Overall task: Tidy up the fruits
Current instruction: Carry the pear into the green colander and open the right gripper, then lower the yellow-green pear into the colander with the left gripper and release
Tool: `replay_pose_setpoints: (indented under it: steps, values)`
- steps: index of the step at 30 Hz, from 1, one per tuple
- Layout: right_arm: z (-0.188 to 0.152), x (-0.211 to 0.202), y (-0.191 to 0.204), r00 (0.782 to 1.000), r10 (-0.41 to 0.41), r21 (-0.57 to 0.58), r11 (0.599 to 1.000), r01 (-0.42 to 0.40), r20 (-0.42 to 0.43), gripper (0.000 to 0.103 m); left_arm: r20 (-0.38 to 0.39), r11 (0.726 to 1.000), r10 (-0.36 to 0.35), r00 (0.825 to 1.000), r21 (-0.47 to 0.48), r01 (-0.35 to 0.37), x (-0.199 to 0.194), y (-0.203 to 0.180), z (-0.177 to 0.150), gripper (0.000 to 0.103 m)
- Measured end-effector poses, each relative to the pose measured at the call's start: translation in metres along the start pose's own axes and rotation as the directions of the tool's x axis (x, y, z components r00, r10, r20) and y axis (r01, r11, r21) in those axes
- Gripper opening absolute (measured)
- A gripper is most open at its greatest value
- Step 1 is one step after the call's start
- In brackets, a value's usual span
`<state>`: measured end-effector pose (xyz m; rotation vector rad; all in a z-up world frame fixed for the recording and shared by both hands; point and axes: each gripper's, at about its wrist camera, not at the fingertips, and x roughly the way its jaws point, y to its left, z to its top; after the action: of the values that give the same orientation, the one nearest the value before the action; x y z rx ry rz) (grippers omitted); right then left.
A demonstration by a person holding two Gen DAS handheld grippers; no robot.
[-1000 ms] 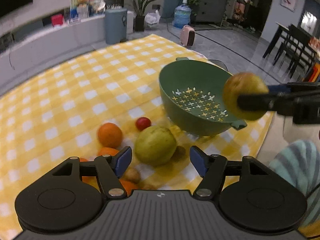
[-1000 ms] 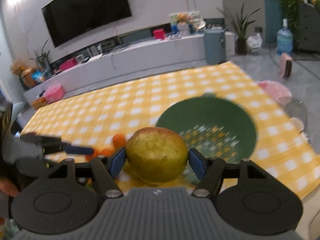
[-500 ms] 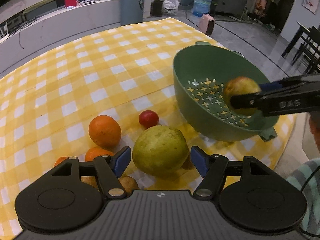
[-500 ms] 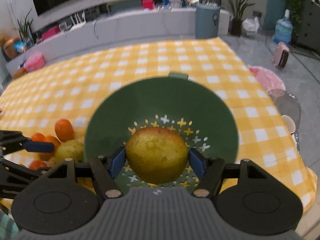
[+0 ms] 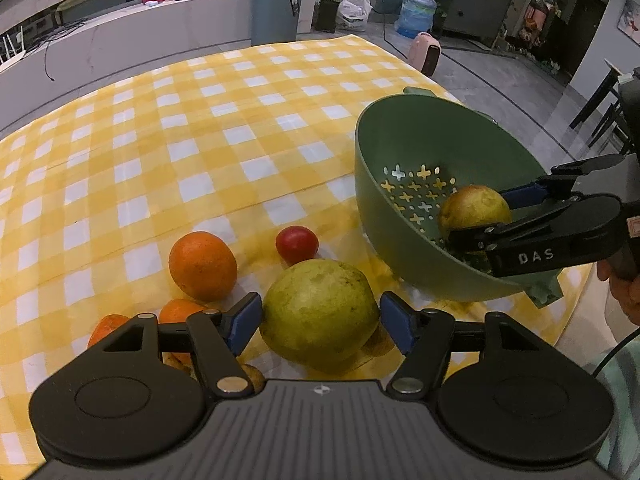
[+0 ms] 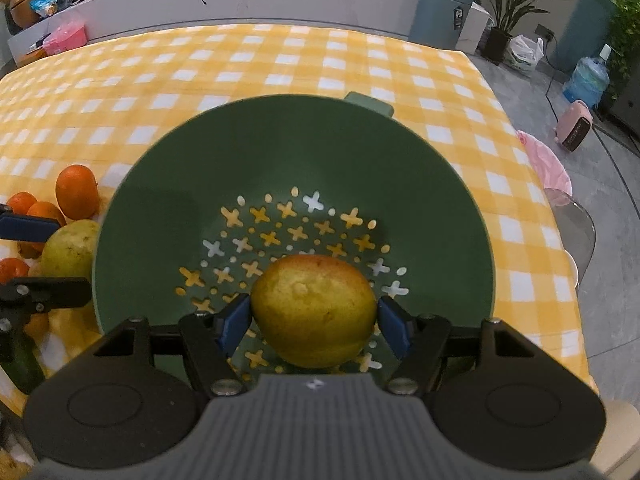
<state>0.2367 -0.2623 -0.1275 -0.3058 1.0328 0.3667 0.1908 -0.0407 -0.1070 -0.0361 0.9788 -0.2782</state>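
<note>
My right gripper [image 6: 314, 320] is shut on a yellow-green pear [image 6: 314, 310] and holds it low inside the green colander [image 6: 168, 184]; the pear [image 5: 474, 210] and colander [image 5: 384, 184] also show in the left wrist view. My left gripper [image 5: 320, 322] is open, its fingers on either side of a larger green pear [image 5: 320, 316] on the yellow checked cloth, apart from it. An orange [image 5: 202, 266], a small red fruit [image 5: 297, 243] and several smaller oranges [image 5: 176, 312] lie beside it.
The yellow checked tablecloth [image 5: 200, 140] covers the table; its edge runs just right of the colander [image 6: 560, 280]. A small brown fruit [image 5: 250, 376] lies under the left gripper. A grey bin [image 5: 276, 8] and low counter stand behind.
My right gripper has carried the pear from above the table down into the colander. My left gripper has moved closer around the large green pear.
</note>
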Motion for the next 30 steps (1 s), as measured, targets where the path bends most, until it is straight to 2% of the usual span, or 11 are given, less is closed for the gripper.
replay_pose_setpoints:
  steps: [6,10,16,22,26,30]
  values:
    - [-0.001,-0.002,0.0,1.0,0.004,0.0,1.0,-0.004,-0.007,0.068,-0.004,1.0,-0.005,1.0,-0.028,0.004,-0.001,0.002,0.0,0.073]
    - [-0.006,-0.017,-0.004,0.999,0.002,0.019,1.0,-0.003,0.054,0.084,0.008,0.999,-0.006,1.0,-0.051,0.007,-0.001,0.004,-0.001,0.073]
    - [-0.024,-0.04,-0.012,0.991,0.025,0.114,0.993,-0.04,0.131,0.086,0.007,0.998,0.006,1.0,-0.068,-0.006,-0.001,0.002,-0.001,0.073]
    - [-0.052,-0.071,-0.011,0.961,-0.002,0.2,0.978,-0.056,0.276,0.086,0.018,0.992,-0.007,1.0,-0.129,0.01,-0.011,0.007,0.004,0.071]
    - [-0.059,-0.078,-0.011,0.955,-0.006,0.214,0.975,-0.061,0.298,0.084,0.05,0.992,-0.013,0.999,-0.125,0.019,-0.026,0.002,0.012,0.071]
    - [-0.06,-0.079,-0.012,0.954,0.028,0.204,0.974,-0.093,0.3,0.072,0.095,0.976,-0.065,0.993,-0.201,0.083,-0.044,0.004,0.026,0.071]
